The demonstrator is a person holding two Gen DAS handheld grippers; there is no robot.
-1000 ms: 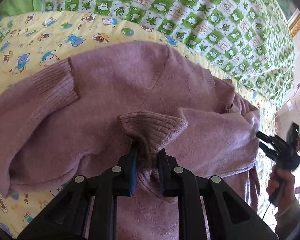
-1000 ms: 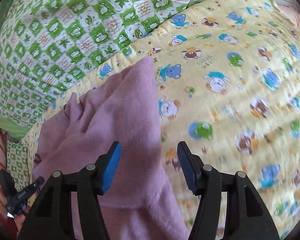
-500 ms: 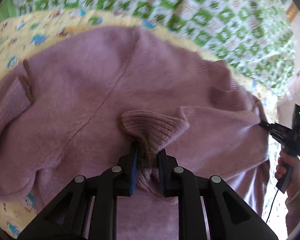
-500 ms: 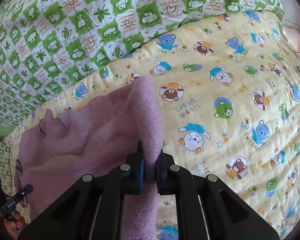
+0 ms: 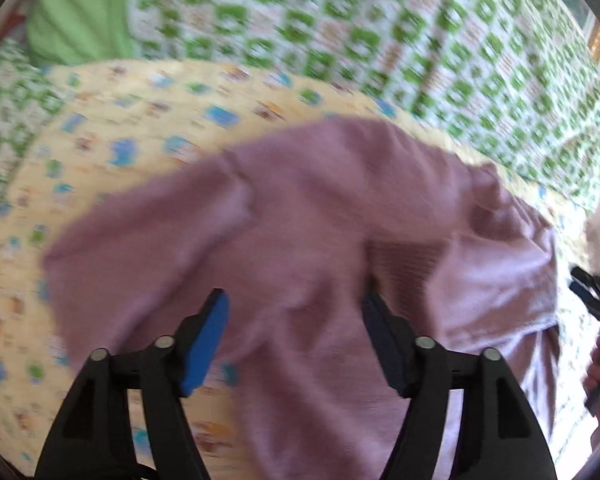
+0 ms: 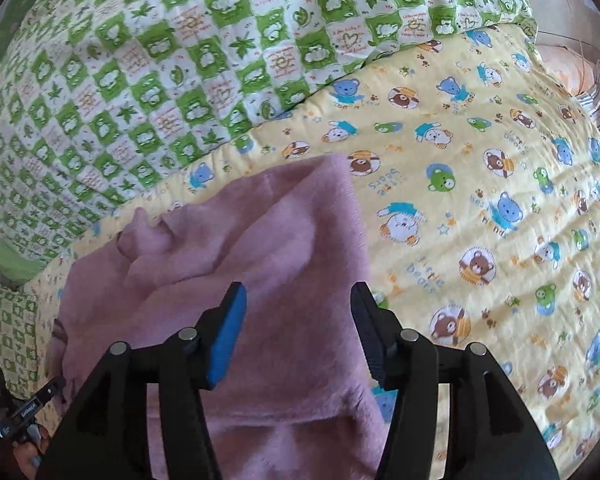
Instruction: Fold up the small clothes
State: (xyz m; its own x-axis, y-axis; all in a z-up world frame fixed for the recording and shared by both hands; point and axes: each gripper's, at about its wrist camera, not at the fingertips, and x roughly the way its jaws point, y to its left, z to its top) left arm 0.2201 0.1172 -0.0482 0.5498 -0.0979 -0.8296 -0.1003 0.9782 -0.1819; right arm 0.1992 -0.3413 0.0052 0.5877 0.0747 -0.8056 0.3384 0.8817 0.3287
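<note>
Mauve knit sweater [image 5: 340,240] lies soft, light and floppy on the bear-print quilt [image 6: 480,160]; left claw [image 5: 296,340] and right claw [image 6: 298,328] are opening above it, nothing gripped; hems and cuffs look best to pinch.

left tool [image 5: 294,340] | black arms, blue pads (silver screws) | right tool [image 6: 298,330] alike

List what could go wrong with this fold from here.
1. The pink sweater lies bunched and creased toward its left side in the right wrist view, so the lumps may get folded in.
2. Both tongs, left and right, are opening with knit just beneath them; a pad could snag it as they pull away.
3. The yellow bear quilt is soft and wrinkled, so edges may not lie square.
</note>
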